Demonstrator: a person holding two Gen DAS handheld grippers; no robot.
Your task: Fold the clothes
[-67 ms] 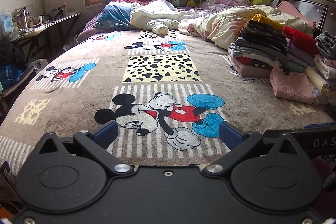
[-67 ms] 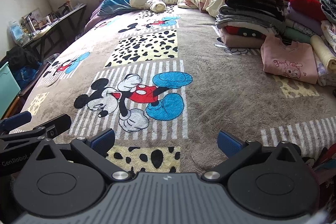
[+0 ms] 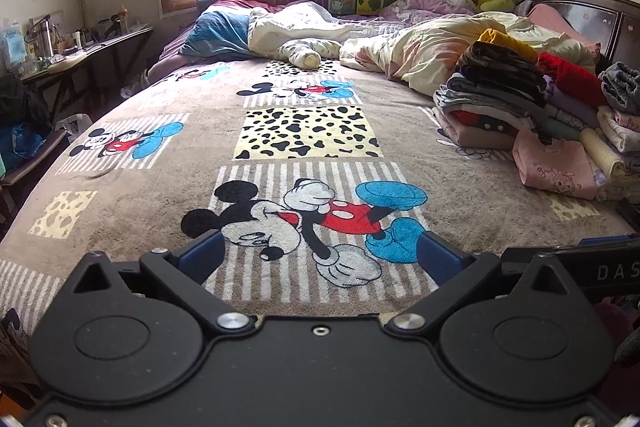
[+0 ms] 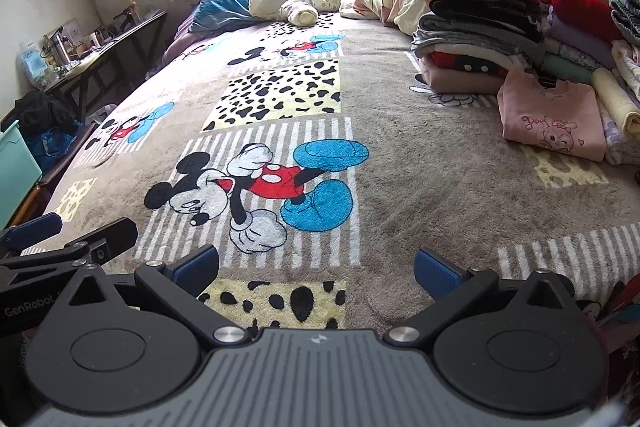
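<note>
A bed covered by a brown cartoon-mouse blanket (image 3: 160, 131) (image 4: 420, 167) fills both views. Folded clothes are stacked at the right: a tall dark pile (image 3: 492, 87) (image 4: 480, 23) and a folded pink top with a cartoon print (image 3: 554, 167) (image 4: 552, 115) in front of it. My left gripper (image 3: 320, 259) hangs open over the near edge of the blanket, holding nothing. My right gripper (image 4: 318, 273) is open too, empty, low over the blanket's near edge. Each gripper's side shows at the edge of the other's view.
A crumpled cream duvet (image 3: 432, 43) and pillows (image 3: 216, 37) lie at the head of the bed under the window. A cluttered dark side table (image 3: 80, 59) (image 4: 108, 43) stands at the left wall. A teal bin (image 4: 14, 167) sits at the bed's left.
</note>
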